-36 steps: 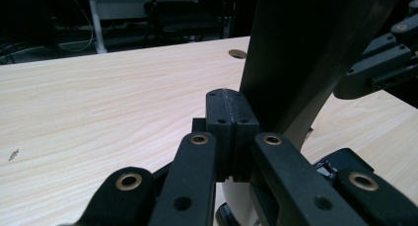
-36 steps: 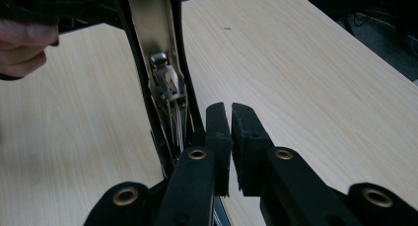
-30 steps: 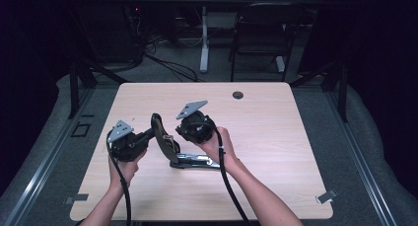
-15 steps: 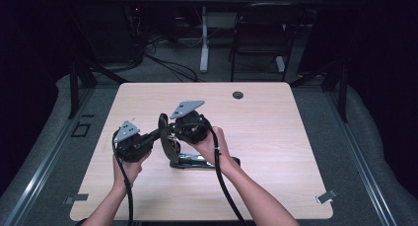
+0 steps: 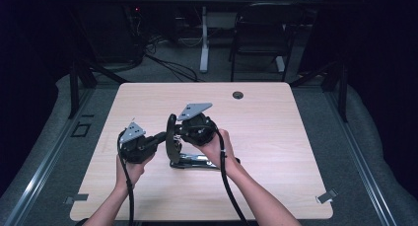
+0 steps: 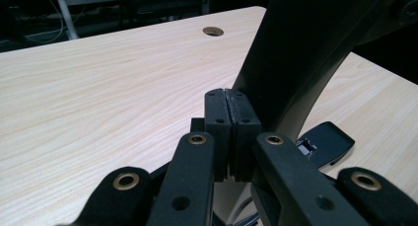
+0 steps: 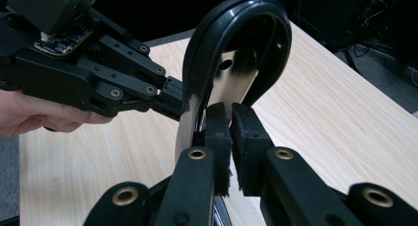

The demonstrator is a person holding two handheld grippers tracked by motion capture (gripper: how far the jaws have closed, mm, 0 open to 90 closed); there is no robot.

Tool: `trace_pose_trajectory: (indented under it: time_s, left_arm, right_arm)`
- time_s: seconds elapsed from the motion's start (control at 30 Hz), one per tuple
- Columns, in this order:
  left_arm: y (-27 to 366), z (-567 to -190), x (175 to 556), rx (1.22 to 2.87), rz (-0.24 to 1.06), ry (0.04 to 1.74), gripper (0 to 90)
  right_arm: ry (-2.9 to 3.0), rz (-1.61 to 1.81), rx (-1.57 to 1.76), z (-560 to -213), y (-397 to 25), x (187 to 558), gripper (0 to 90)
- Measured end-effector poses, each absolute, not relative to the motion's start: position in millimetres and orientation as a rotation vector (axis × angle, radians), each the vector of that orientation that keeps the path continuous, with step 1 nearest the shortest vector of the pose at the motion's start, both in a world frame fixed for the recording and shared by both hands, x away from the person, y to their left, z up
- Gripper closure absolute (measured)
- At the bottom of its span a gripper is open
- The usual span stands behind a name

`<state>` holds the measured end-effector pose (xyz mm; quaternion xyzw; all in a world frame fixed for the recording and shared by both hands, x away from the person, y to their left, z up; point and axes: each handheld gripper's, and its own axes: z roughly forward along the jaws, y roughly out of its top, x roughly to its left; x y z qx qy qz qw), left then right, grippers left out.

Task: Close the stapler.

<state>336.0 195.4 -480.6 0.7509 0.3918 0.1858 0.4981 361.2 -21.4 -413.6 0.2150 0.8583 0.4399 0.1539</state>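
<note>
Black and glossy, a curved loop-shaped handle (image 5: 171,137) stands raised near the middle of the pale wood-grain desk (image 5: 296,152), rising from a flat metallic base (image 5: 194,160) that lies on the desk surface between the two hands. In the right gripper view the handle (image 7: 236,48) arches over a shiny plate, and its nature as a device cannot be told further. The left hand-held gripper (image 5: 160,136) comes in from the left of the high view and meets the outer side of the handle; in the left gripper view its jaws are pressed together, pad against pad, with nothing visible between them, just beside the broad dark limb of the handle (image 6: 305,58). The left hand-held gripper (image 7: 173,98) is seen in the right gripper view with its tip touching the handle's edge. The right hand-held gripper (image 5: 181,132) sits on the other side of the handle, carried by the right hand (image 5: 214,149); in the right gripper view its jaws (image 7: 231,137) stand narrowly apart at the foot of the loop, and whether they pinch the plate edge there cannot be told. A grey three-cornered plate (image 5: 194,110) tops the right unit. A round cable hole (image 5: 238,94) lies toward the desk's far edge, well apart from the work. A small dark tab (image 6: 325,142) rests flat on the desk beside the handle.
</note>
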Motion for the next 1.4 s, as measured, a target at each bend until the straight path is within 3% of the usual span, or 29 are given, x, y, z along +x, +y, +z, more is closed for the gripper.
trace_pose_trajectory:
  time_s: [0.8,1.4]
  left_arm:
    - [187,-488,340,1.910,0.339,0.919,84.6]
    - [176,-498,342,2.000,0.274,0.896,90.0]
  right_arm:
    - [2.449,1.307,0.723,-429,-53,359,87.0]
    - [2.453,1.261,0.789,-445,-76,358,86.2]
